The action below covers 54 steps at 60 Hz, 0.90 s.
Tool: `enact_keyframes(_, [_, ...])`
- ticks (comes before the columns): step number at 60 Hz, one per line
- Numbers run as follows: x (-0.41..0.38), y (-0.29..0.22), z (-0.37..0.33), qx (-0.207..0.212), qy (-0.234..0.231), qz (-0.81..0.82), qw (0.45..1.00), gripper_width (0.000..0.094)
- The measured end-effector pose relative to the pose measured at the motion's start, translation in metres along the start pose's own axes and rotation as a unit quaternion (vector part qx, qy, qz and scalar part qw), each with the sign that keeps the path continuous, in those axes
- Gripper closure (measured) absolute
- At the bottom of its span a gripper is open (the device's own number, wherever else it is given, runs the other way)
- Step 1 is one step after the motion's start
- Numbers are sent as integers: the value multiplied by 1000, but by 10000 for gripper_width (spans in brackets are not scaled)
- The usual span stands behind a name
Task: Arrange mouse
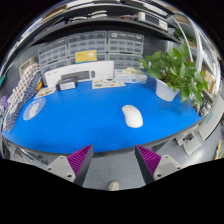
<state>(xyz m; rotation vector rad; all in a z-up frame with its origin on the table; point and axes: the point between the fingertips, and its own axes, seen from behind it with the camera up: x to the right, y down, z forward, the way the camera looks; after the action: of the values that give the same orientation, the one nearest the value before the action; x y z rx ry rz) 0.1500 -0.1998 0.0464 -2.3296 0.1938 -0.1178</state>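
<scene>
A white computer mouse (132, 115) lies on a blue mat (90, 115) that covers the table, ahead of my fingers and slightly to the right. My gripper (113, 160) is held well back from it, above the table's near edge. The two fingers with purple pads (80, 158) stand wide apart with nothing between them.
A potted green plant (176, 70) stands at the mat's far right. A white keyboard-like box (80, 72) sits at the far edge. A round pale object (34, 109) lies on the mat at the left. Shelves with bins line the back wall.
</scene>
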Motion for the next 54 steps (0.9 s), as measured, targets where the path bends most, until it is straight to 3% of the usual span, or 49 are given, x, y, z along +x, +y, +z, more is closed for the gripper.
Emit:
enact_keyframes(11, [51, -20, 54, -8, 12, -10, 1000, 78])
enact_keyframes(30, [79, -69, 136, -3, -12, -22, 1000, 120])
enact_keyframes(39, [78, -75, 157, -4, -24, -13, 1000, 226])
enact_keyframes(46, [77, -78, 162, 5, -28, -16, 999, 432])
enact_keyframes(54, [76, -78, 161, 14, -18, -25, 999, 495])
